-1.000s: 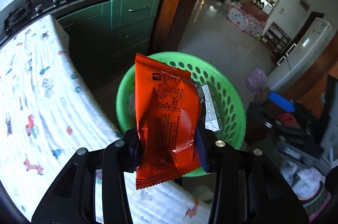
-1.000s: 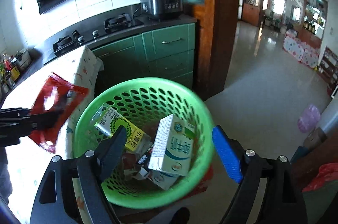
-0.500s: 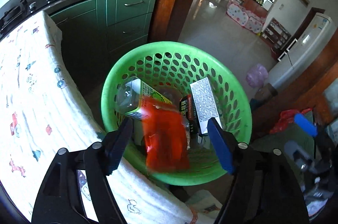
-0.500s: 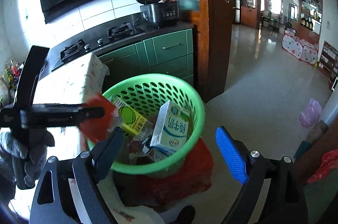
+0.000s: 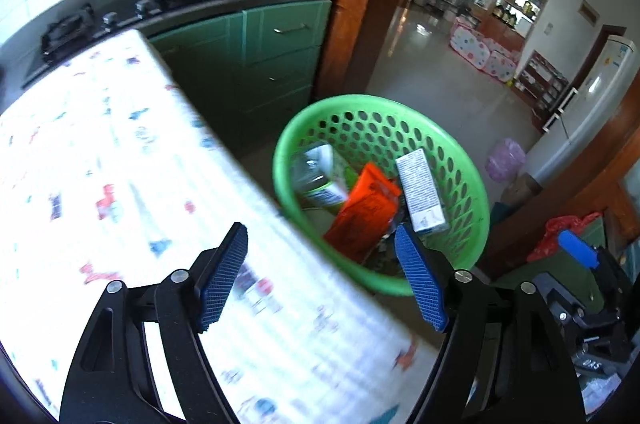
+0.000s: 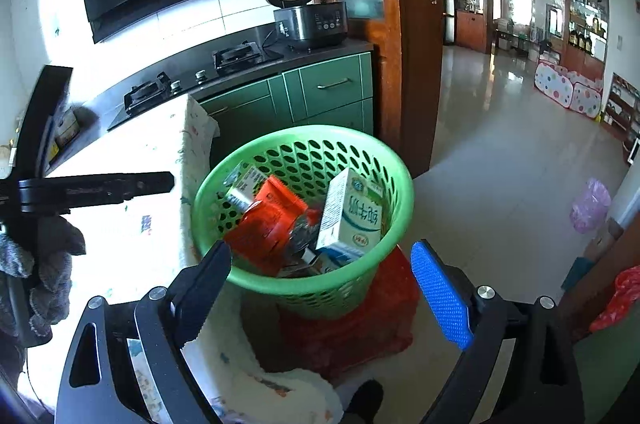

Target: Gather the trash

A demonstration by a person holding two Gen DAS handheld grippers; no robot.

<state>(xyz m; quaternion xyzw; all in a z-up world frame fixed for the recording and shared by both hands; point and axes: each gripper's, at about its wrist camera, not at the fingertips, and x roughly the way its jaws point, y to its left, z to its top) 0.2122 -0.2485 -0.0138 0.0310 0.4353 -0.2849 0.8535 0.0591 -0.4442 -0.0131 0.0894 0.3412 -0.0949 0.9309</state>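
Note:
A green perforated basket (image 5: 478, 191) (image 6: 304, 133) stands beside the table's edge. In it lie an orange-red snack packet (image 5: 366, 212) (image 6: 268, 224), a white milk carton (image 5: 420, 191) (image 6: 352, 212) and a yellow-green carton (image 5: 316, 175) (image 6: 244, 183). My left gripper (image 5: 320, 240) hangs over the table's edge to the left of the basket, its jaws opening with nothing between them. Its black finger (image 6: 120, 185) shows from the side in the right wrist view. My right gripper (image 6: 320, 252) sits just short of the basket's near rim, jaws opening and empty.
A table with a white patterned cloth (image 5: 120, 163) fills the left. Green cabinets (image 5: 280, 63), a hob and a rice cooker (image 6: 308, 19) line the back. Something red (image 6: 360, 324) lies under the basket. A gloved hand (image 6: 48, 264) holds the left gripper. Tiled floor stretches right.
The left gripper held the orange-red packet over the basket, opened, and the packet fell in. That gripper then swung left over the table. The right gripper backed away and opened wider.

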